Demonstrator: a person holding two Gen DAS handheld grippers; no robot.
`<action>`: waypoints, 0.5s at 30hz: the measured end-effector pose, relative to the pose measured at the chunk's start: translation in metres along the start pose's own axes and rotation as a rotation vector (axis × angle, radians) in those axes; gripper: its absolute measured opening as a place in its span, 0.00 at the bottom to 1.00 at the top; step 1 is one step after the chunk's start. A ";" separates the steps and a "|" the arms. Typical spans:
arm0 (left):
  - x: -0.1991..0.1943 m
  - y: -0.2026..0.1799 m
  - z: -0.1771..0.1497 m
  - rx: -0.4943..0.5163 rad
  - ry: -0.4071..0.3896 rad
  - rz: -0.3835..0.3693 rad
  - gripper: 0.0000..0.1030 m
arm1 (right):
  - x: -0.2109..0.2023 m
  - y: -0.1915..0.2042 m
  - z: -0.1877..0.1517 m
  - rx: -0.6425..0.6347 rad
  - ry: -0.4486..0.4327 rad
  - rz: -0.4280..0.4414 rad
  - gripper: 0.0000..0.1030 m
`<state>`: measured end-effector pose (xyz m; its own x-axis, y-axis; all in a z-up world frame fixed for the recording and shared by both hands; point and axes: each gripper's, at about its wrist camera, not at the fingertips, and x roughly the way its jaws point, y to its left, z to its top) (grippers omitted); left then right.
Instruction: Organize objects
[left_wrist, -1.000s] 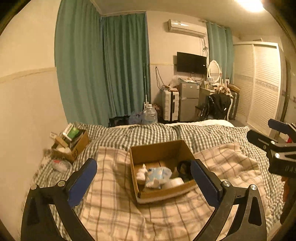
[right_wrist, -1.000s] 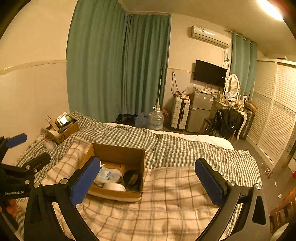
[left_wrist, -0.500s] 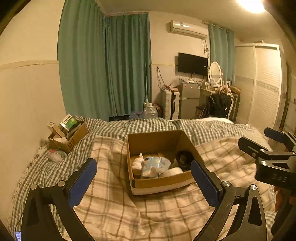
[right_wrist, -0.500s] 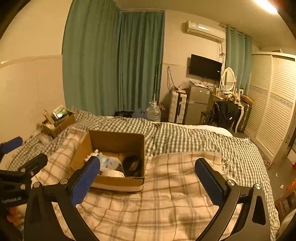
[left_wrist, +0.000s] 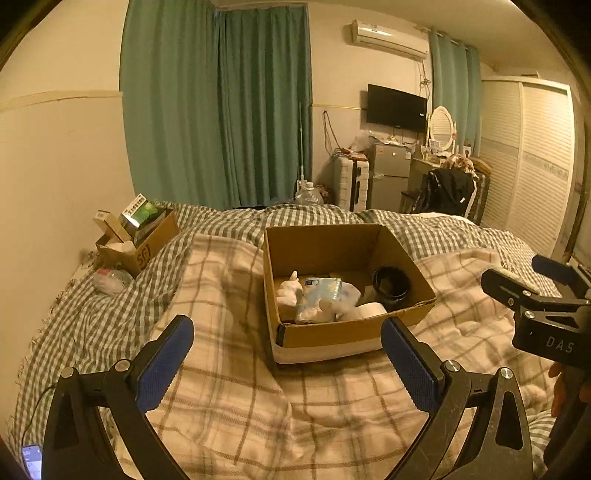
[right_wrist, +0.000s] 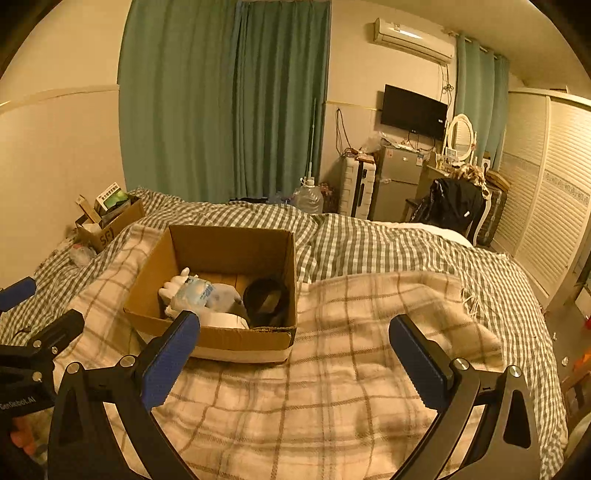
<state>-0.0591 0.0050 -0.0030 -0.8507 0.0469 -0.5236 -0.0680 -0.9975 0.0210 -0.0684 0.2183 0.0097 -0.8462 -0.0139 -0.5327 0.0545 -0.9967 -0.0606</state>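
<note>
Here both tools, left tool (left_wrist: 286, 360) and right tool (right_wrist: 293, 356), hover wide open, empty, before the cardboard box (left_wrist: 332, 334).

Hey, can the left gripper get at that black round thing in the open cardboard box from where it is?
Probably yes: the left gripper is open, the box is topless, and nothing covers the black container.

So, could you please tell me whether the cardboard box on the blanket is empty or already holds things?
It already holds things. The cardboard box is open-topped; inside lie a pale blue packet, white items and a black round object.
</note>
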 end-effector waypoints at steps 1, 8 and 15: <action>-0.001 0.000 0.000 0.000 -0.003 0.003 1.00 | 0.001 0.000 -0.001 0.003 0.002 0.002 1.00; -0.006 -0.003 0.002 0.009 -0.007 -0.002 1.00 | -0.003 0.001 0.000 0.001 -0.006 0.005 1.00; -0.010 -0.005 0.004 0.008 -0.010 -0.010 1.00 | -0.006 0.002 0.002 0.003 -0.014 0.013 1.00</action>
<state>-0.0527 0.0094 0.0054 -0.8551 0.0578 -0.5152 -0.0810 -0.9965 0.0226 -0.0638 0.2164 0.0144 -0.8526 -0.0274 -0.5219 0.0634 -0.9967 -0.0513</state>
